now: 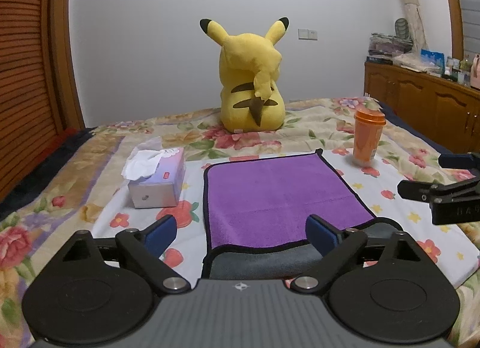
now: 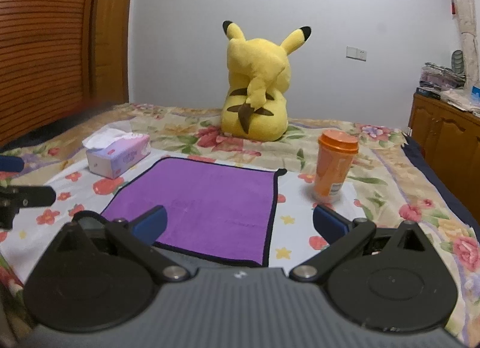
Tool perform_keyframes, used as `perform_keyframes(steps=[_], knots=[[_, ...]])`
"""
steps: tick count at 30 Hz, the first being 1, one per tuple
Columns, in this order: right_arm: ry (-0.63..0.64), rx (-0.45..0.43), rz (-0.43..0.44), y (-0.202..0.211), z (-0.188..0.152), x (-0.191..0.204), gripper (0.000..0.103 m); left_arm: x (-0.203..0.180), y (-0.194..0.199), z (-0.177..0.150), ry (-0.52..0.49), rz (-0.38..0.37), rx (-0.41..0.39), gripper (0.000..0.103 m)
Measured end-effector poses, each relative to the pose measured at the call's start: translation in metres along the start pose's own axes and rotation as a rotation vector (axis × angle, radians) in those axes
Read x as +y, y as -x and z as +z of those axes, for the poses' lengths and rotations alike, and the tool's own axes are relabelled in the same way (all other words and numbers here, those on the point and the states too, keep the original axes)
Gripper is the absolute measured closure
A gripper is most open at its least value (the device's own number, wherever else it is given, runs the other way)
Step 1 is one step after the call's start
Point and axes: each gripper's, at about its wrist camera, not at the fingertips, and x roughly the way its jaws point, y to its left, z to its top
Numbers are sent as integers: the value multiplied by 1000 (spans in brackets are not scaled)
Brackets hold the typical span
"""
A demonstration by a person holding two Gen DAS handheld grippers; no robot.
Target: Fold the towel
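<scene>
Purple towel [image 1: 276, 198] lies flat on bed [image 1: 90, 150], centre frame. Left tool [image 1: 241, 234] and right tool [image 2: 238, 225] both spread wide, empty, at its near edge, likely placed for corner pickup.

Towel [image 1: 279, 198]: purple face, black edging, grey underside, ahead of left gripper [image 1: 241, 232] with blue pads [image 1: 162, 232]. Cup [image 2: 334, 165]: orange, ahead-right of right gripper [image 2: 238, 223]. Plush [image 1: 252, 78]: yellow, brown stripes, black ear tips. Bedspread [image 1: 315, 129]: floral red, green, cream.
</scene>
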Motion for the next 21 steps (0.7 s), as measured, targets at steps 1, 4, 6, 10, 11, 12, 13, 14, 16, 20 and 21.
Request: perform_keyframes(steps=[1,4,6,10,11,12,13,14,16,20,21], knots=[[5,5,2,-2,0,0,0,1,-2,0,0,0,3,7],[21,25,7,-9,-1,3,0,7,-10,-1,5,-2,19,10],[30,42,8,-15,-1,3,0,12,-14,-1,14,-7,32,11],[47,68,7,-25,-2,5,0,18,-23,-1,20,-18,52,15],[50,73,5,-28,-1,4,0,20,-26,-1,20,-23,61,17],[50,80,5,-31,-1,4,0,22,-29,-1,21,-28,70,18],[48,84,5,-32,-2,3,0,23,-32,-2,21,-34,79,21],[46,90,6,-34,-3,3,0,25,-35,-2,21,-37,89,22],[47,102,6,-38,-3,2,0,27,-41,-3,17,-42,106,25],[46,123,16,-46,-4,0,0,31,-55,-5,9,-51,144,35],[45,130,19,-47,-4,-1,0,32,-58,-6,8,-52,153,35]])
